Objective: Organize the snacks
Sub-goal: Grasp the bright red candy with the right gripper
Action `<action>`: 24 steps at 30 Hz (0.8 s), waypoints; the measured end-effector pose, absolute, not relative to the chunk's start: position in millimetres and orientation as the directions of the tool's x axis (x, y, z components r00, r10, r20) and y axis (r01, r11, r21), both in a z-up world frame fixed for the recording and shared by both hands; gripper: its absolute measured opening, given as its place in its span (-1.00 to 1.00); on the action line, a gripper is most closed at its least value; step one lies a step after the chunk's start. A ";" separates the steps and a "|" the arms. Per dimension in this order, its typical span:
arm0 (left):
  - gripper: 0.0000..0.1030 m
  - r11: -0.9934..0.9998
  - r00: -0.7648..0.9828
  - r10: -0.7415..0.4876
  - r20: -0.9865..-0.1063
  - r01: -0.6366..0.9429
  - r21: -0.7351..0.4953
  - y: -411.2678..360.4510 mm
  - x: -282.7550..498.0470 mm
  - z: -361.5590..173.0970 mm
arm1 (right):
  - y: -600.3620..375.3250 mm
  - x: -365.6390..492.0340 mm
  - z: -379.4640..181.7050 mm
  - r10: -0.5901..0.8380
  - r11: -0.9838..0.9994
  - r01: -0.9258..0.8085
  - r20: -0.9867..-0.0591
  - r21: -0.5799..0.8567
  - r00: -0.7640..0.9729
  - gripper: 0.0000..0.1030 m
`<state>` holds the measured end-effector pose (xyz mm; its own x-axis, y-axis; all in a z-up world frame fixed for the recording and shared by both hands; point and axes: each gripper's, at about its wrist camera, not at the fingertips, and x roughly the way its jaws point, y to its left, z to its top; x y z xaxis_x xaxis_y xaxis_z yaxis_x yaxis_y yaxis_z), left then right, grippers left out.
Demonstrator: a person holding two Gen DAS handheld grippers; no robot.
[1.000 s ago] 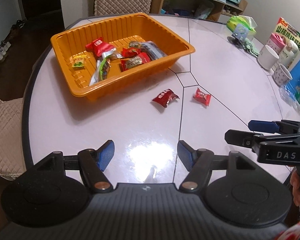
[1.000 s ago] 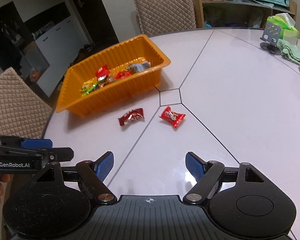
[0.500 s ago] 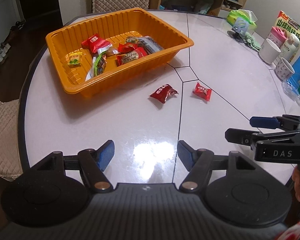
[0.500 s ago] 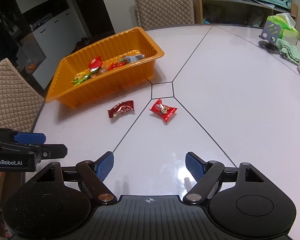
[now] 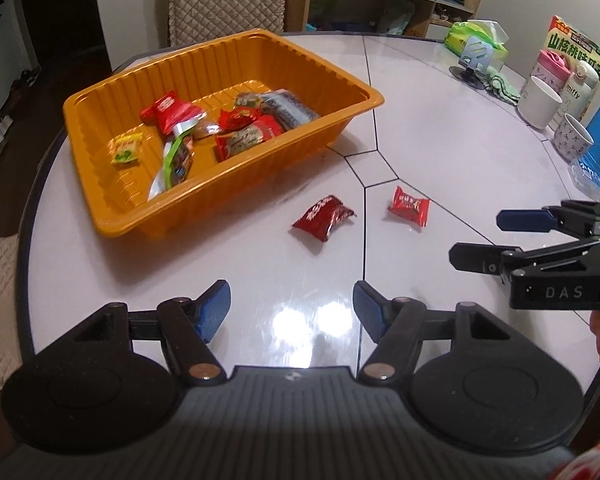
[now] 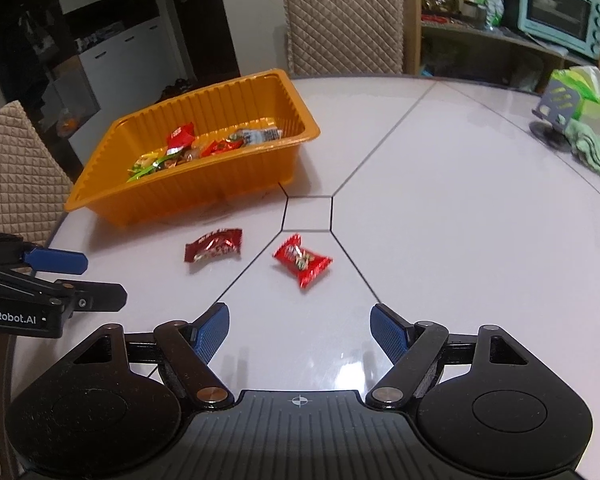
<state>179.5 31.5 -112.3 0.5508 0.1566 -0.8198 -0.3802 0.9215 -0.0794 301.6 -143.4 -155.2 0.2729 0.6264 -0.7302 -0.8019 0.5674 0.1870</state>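
With both fingers' sets empty, left gripper (image 5: 291, 309) closing slightly: targeting light, crinkly dark-red snack packet (image 5: 323, 217); pinching mid-body.

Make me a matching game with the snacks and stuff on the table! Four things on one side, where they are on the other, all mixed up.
Things:
1. yellow-green candy
2. dark red snack packet
3. white mug
4. toaster oven

Places:
A. on the bare table, just in front of the orange tray
B. on the shelf behind the table
C. inside the orange tray
D. at the table's edge by the pink-lidded cup

Pairs: 1-C, 2-A, 3-D, 4-B
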 end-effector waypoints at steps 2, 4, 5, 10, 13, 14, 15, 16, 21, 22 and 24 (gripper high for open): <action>0.25 0.922 0.553 0.155 -0.819 -0.378 -0.080 33.2 185.3 -114.7 | -139.0 306.5 -157.3 0.635 0.551 -0.816 -0.723 0.175 0.274 0.49; 0.22 0.922 0.553 0.152 -0.819 -0.378 -0.083 35.2 190.9 -117.1 | -133.4 311.6 -159.5 0.639 0.532 -0.831 -0.721 0.161 0.269 0.40; 0.22 0.923 0.551 0.151 -0.821 -0.377 -0.084 36.2 193.4 -118.2 | -130.7 314.3 -160.5 0.642 0.522 -0.838 -0.720 0.158 0.264 0.33; 0.20 0.927 0.549 0.148 -0.823 -0.366 -0.077 38.4 206.7 -123.4 | -116.6 327.9 -166.7 0.648 0.486 -0.863 -0.720 0.138 0.249 0.21; 0.20 0.930 0.548 0.142 -0.824 -0.360 -0.079 39.9 213.9 -126.9 | -108.2 334.0 -172.9 0.646 0.461 -0.878 -0.727 0.128 0.234 0.14; 0.20 0.930 0.547 0.142 -0.825 -0.359 -0.077 40.2 216.4 -128.1 | -105.7 335.8 -174.6 0.644 0.454 -0.882 -0.730 0.126 0.227 0.11; 0.19 0.931 0.546 0.142 -0.826 -0.357 -0.076 40.4 217.9 -128.8 | -103.1 336.8 -176.8 0.641 0.448 -0.886 -0.734 0.120 0.225 0.10; 0.19 0.932 0.545 0.139 -0.827 -0.354 -0.076 40.9 220.0 -129.7 | -100.9 337.5 -178.6 0.640 0.441 -0.891 -0.735 0.112 0.224 0.09; 0.19 0.933 0.540 0.136 -0.831 -0.351 -0.076 44.2 227.5 -133.1 | -91.1 338.7 -184.7 0.640 0.404 -0.910 -0.740 0.094 0.208 0.03; 0.19 0.934 0.539 0.135 -0.832 -0.351 -0.075 44.3 228.5 -133.7 | -89.1 338.8 -185.8 0.640 0.398 -0.913 -0.740 0.090 0.206 0.02; 0.18 0.935 0.537 0.134 -0.833 -0.348 -0.074 44.7 230.4 -134.7 | -85.6 339.5 -188.5 0.634 0.387 -0.919 -0.746 0.079 0.203 -0.12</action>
